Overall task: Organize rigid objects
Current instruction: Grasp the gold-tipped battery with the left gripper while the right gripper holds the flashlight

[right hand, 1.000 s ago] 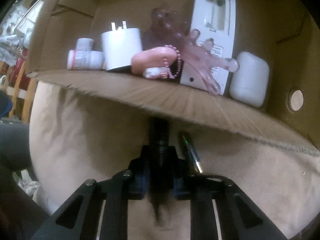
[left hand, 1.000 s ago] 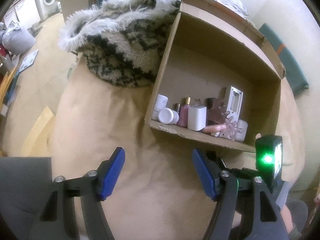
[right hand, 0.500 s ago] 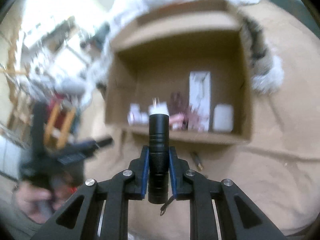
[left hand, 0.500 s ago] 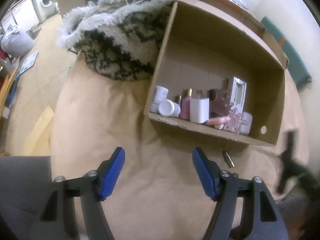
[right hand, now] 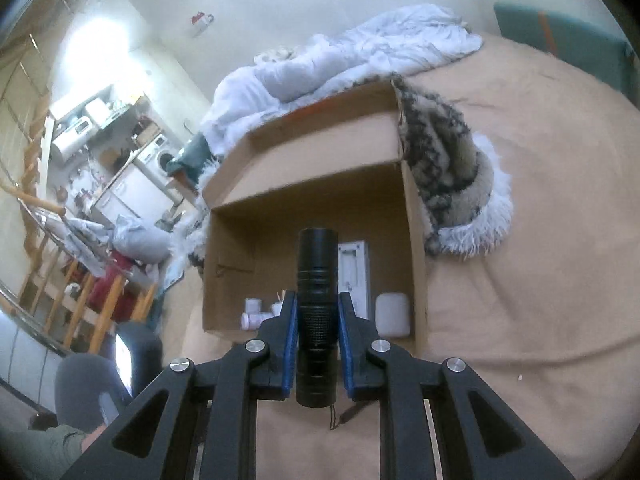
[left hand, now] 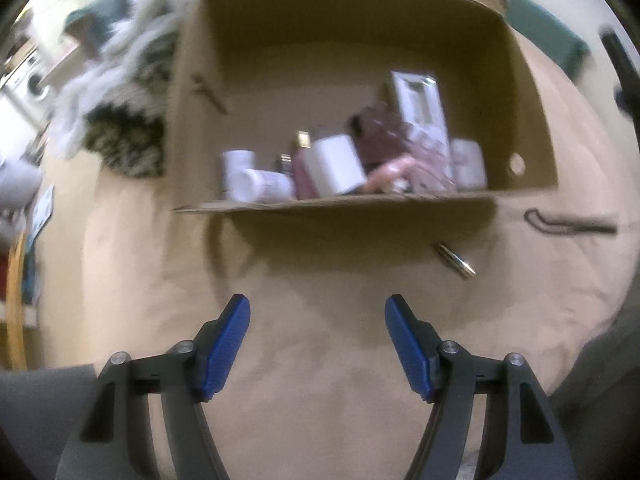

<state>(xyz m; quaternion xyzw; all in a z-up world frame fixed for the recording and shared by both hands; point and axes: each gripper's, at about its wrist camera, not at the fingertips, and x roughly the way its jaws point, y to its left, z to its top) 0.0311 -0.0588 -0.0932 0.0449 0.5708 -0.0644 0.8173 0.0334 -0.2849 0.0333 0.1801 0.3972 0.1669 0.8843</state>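
My right gripper (right hand: 318,300) is shut on a black flashlight (right hand: 317,312), held upright above the bed in front of the open cardboard box (right hand: 320,152). In the left wrist view the cardboard box (left hand: 280,40) holds white bottles (left hand: 256,184), a white charger cube (left hand: 338,170), a pink bottle, a tall white device (left hand: 420,104) and a white case (left hand: 468,168). My left gripper (left hand: 317,320) hangs open over the tan bedsheet, with nothing between its blue pads. A small metal pen-like item (left hand: 456,260) lies on the sheet by the box's right front.
A dark cord (left hand: 568,224) lies right of the box. A fluffy patterned blanket (left hand: 132,92) sits to the box's left, a white duvet (right hand: 340,64) behind it. A person's grey-clad leg (right hand: 84,384) shows at the lower left in the right wrist view. Wooden railing and appliances stand beyond the bed.
My right gripper has lifted the black flashlight off the sheet and risen well above the box. The left gripper moved right and closer to the box, rolling; its jaws kept their width.
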